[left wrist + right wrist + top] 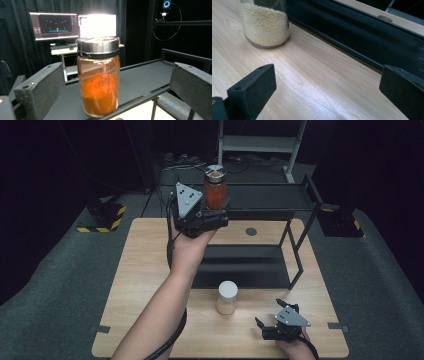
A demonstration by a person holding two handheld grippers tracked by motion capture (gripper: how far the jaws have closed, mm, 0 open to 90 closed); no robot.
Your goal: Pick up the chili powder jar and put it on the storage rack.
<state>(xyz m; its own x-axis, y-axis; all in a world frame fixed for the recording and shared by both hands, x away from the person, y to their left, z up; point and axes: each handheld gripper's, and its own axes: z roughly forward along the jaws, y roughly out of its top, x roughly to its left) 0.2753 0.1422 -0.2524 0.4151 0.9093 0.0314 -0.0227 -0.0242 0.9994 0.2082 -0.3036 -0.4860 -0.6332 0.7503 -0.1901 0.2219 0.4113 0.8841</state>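
The red jar (215,188) stands upright on the top shelf of the black rack (280,200), close to the shelf's front edge, its metal lid on. The left gripper (212,215) is raised to that shelf with its jaws wide apart, one on each side of the jar and not touching the glass, so the jar rests on the shelf by itself. Being so near the edge, the jar can be reached from the front without leaning over the rack. The right gripper (267,320) rests low at the table's (150,270) front right corner, jaws also apart and empty, near the white jar (227,298) of pale grains, which stands in front of the rack's lower shelf.
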